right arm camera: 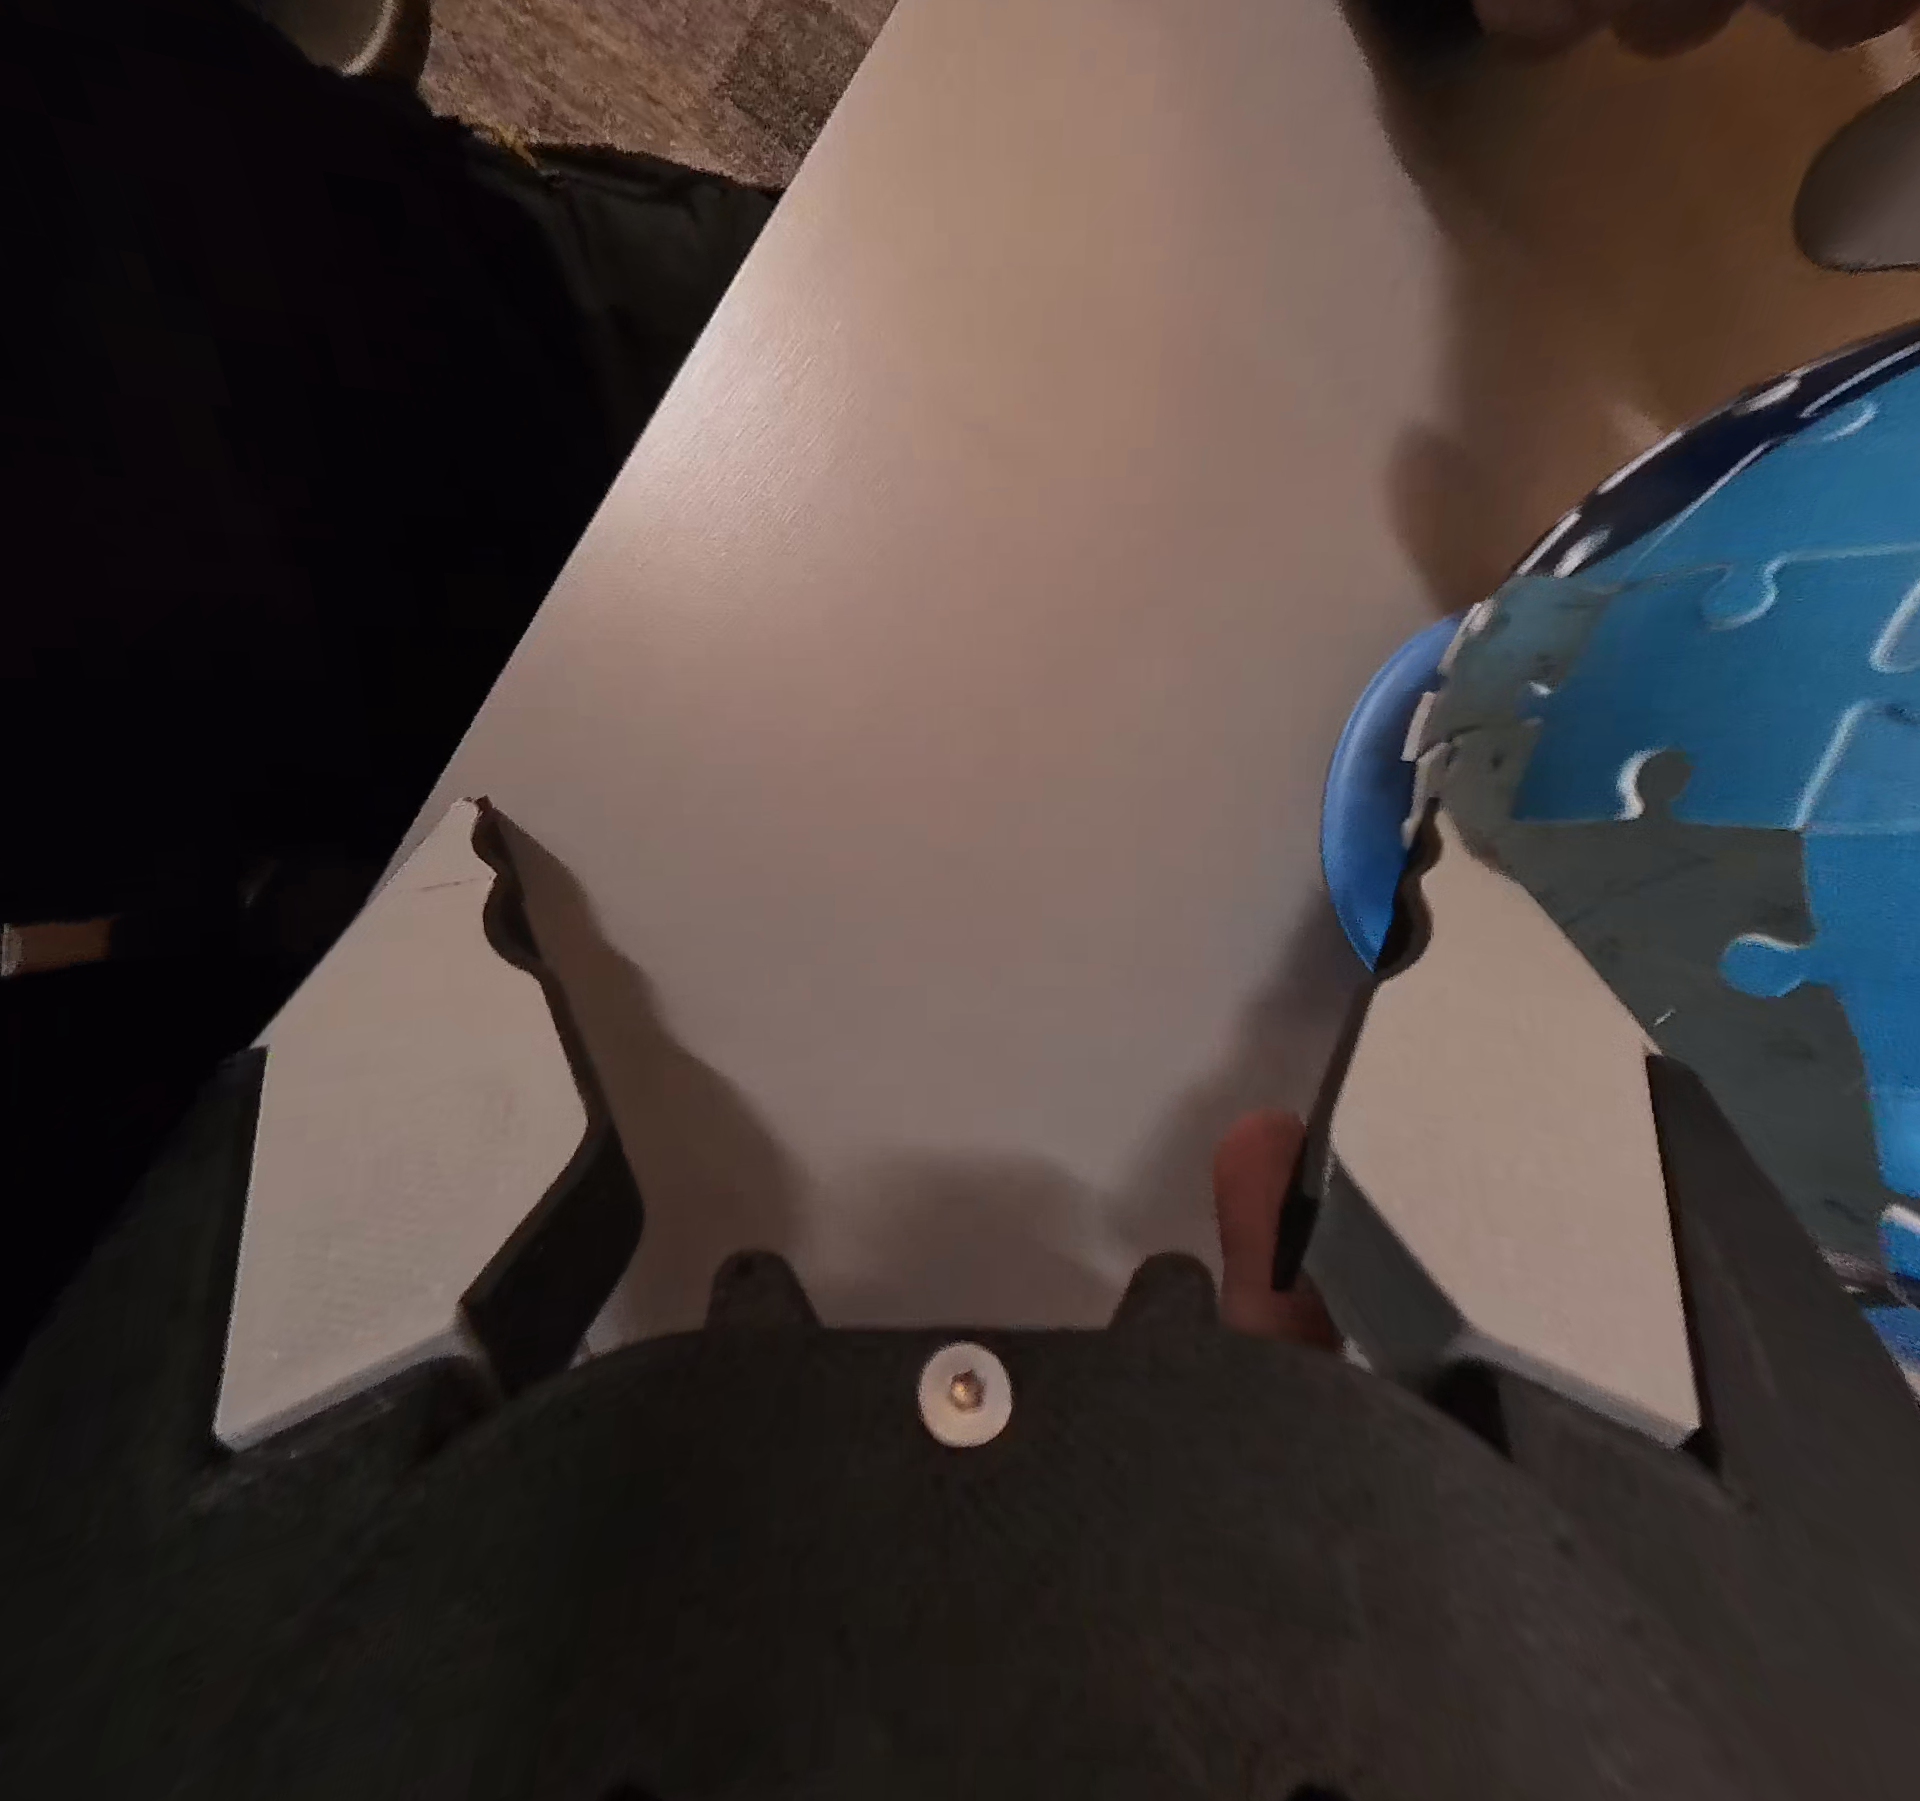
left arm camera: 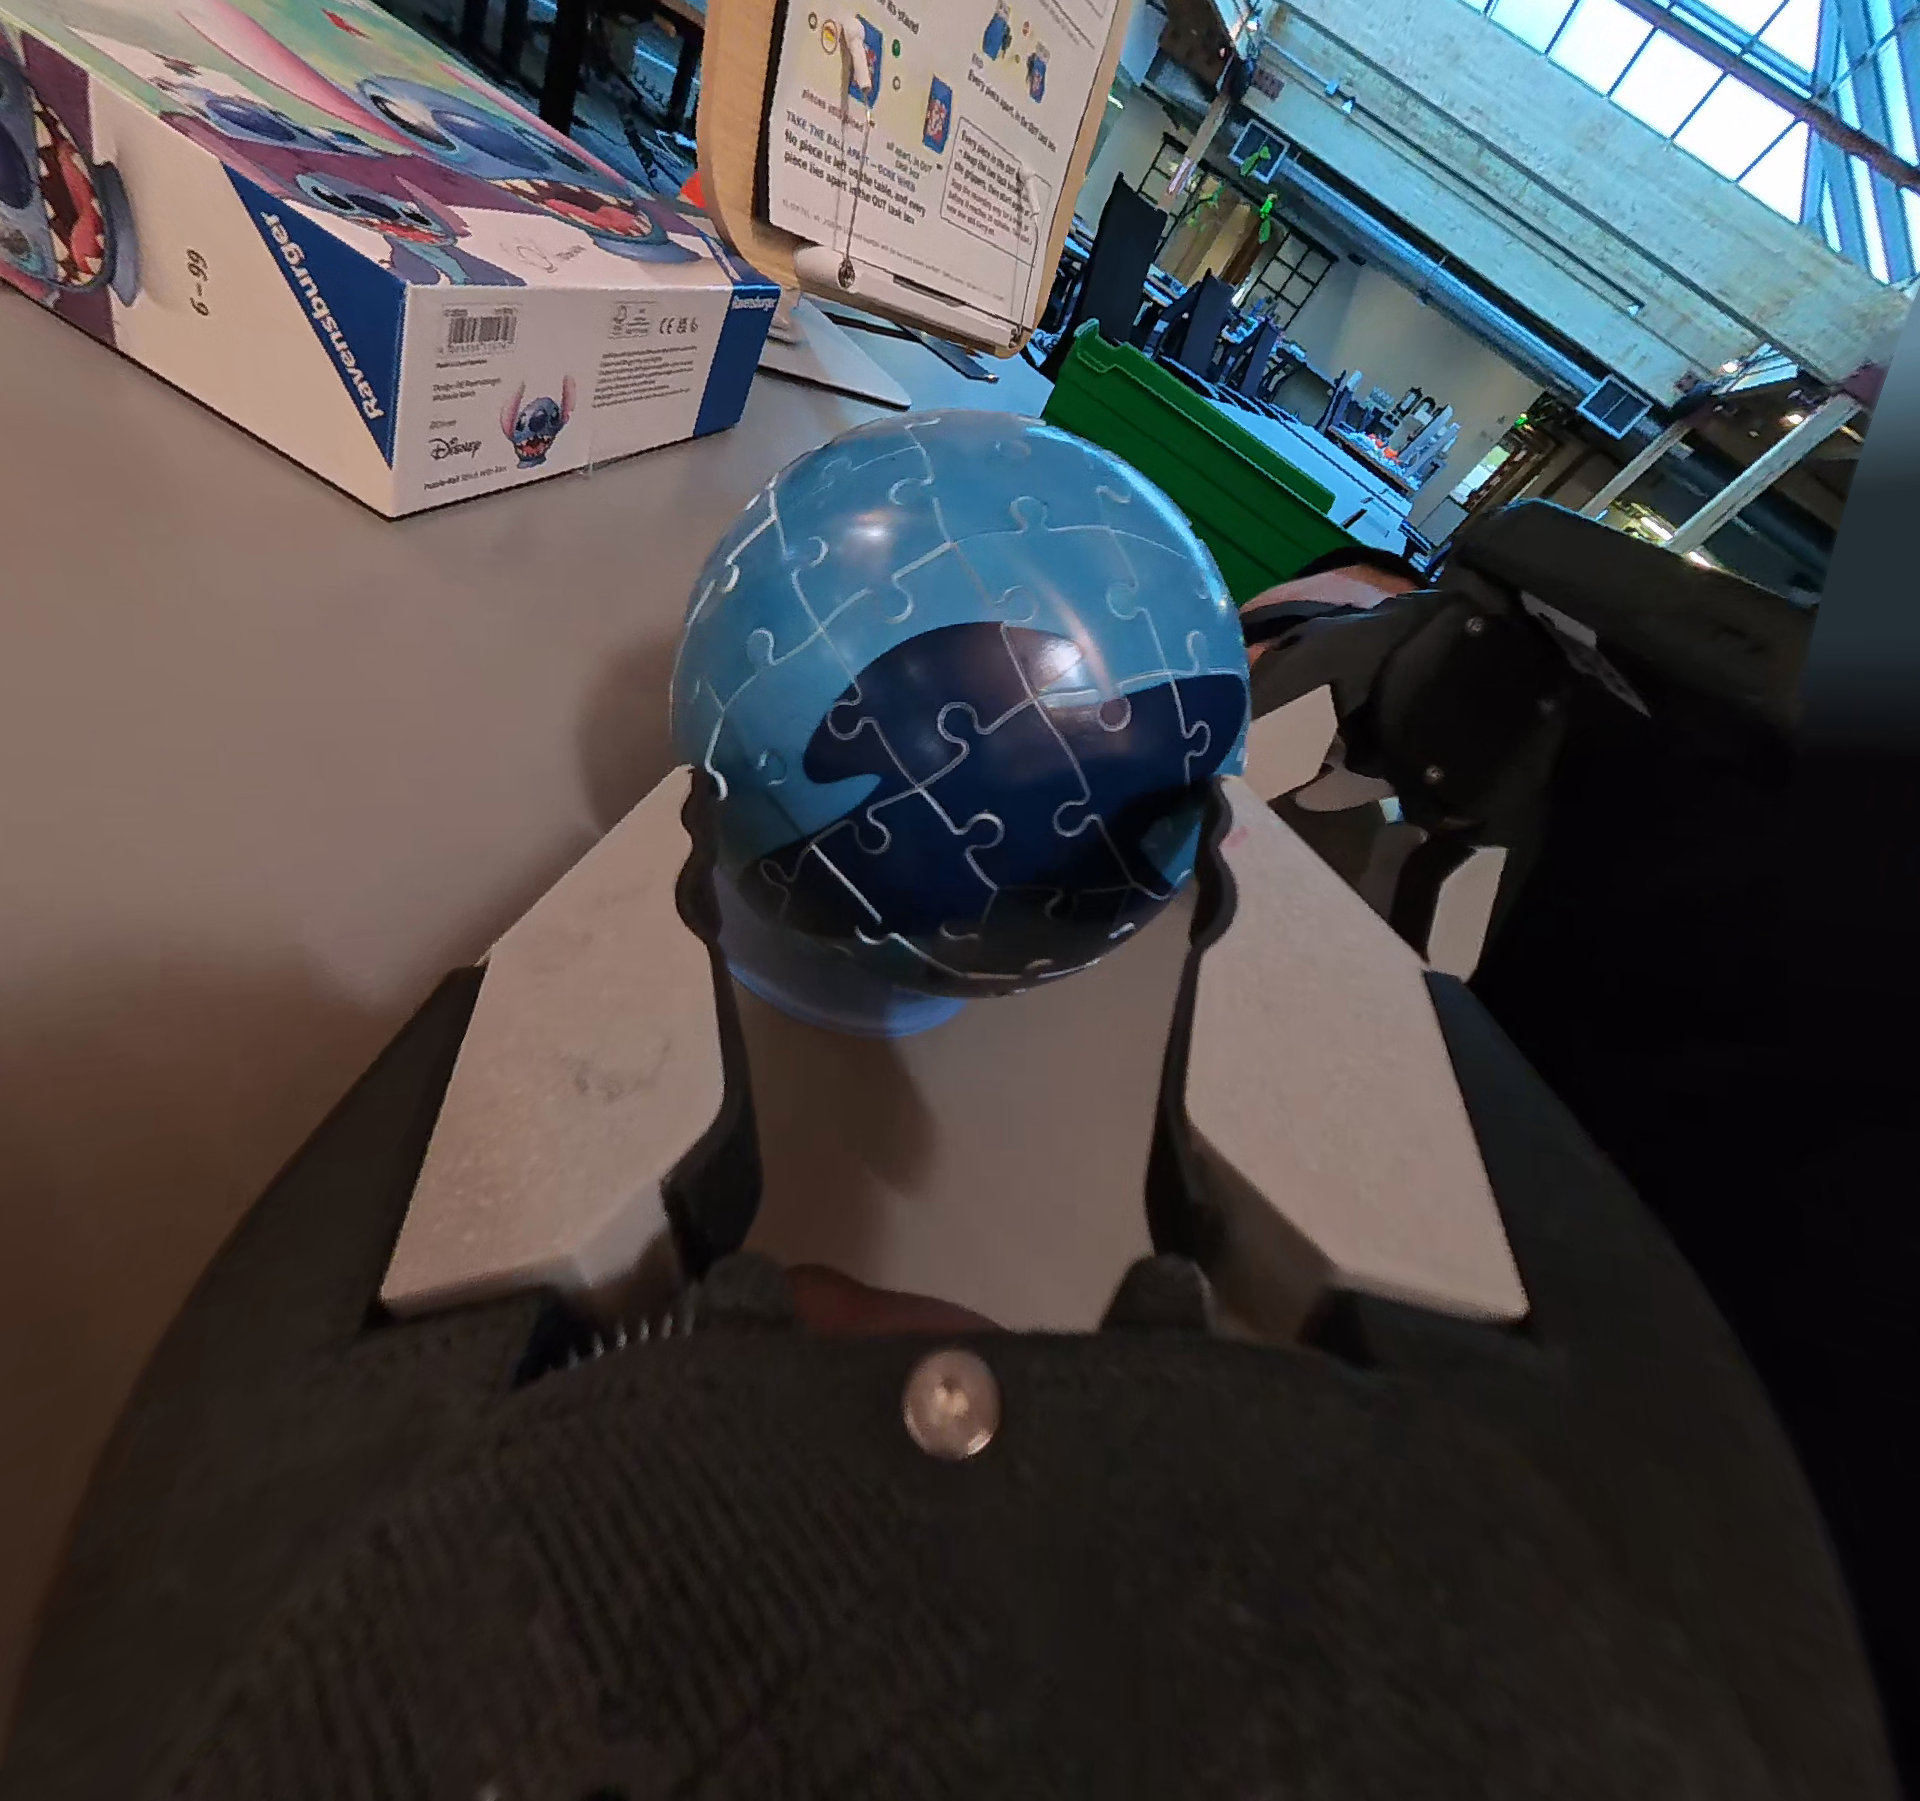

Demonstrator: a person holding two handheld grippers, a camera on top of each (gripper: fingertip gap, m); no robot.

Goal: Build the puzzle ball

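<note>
- Ball point(left arm camera: 961, 702): an assembled puzzle sphere, pale blue above with a dark blue patch across its lower front; white seams outline the interlocking pieces.
- Stand point(left arm camera: 831, 998): a light blue ring beneath the ball, resting on the table point(left arm camera: 260, 712); mostly covered by the ball.
- Left gripper point(left arm camera: 951, 852): its 2 fingers are clamped on the ball's lower sides, 1 on each flank.
- Right gripper point(right arm camera: 951, 878): jaws wide apart with only bare table between them; its right finger lies just beside the stand's rim. Whether it touches the ball is unclear.
- In the right wrist view, the ball is cut off by the frame edge, and some pieces show a dull grey face.
- Box point(left arm camera: 343, 224): printed cardboard, behind and left of the ball, partly out of frame.
- Instruction board point(left arm camera: 914, 89): upright behind the ball, top cut off.
- Green bin point(left arm camera: 1174, 452): behind the ball, partly hidden.
</note>
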